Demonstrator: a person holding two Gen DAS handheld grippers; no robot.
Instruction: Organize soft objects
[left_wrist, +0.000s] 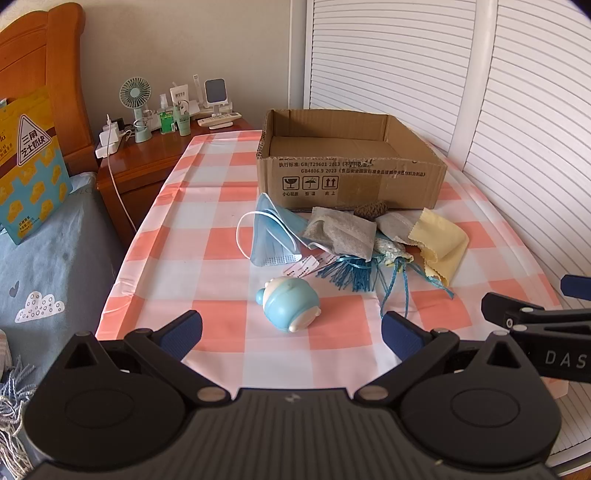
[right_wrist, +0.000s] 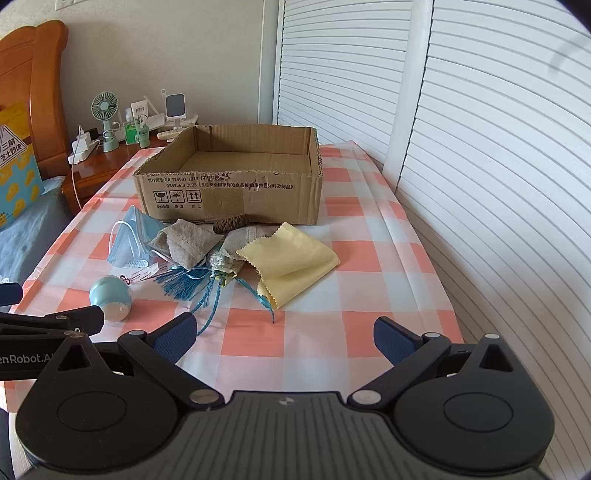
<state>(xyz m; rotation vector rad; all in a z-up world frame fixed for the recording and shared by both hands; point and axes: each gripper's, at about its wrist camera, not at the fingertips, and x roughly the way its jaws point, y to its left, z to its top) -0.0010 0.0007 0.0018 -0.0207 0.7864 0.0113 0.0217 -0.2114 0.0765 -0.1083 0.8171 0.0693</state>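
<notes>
Two grippers spread wide and holding nothing, above a checked tablecloth.
Cardboard box at the far end, nothing in it; soft pile just in front: yellow cloth, blue face mask, grey pouch, blue tassel. Blue toy nearest left gripper; right gripper near cloth.

Printed text on the box, the bag and the grippers

The cardboard box front reads "GB/T29601 2013" and "GB4806.9 2023" amid Chinese print, with fragile, keep-dry and this-way-up signs at its 7 o'clock corner. At 9 o'clock in the left wrist view, a yellow snack bag bears a triangle with Chinese characters. The right gripper shows "DAS"; the left gripper shows "enRobot.A".
</notes>
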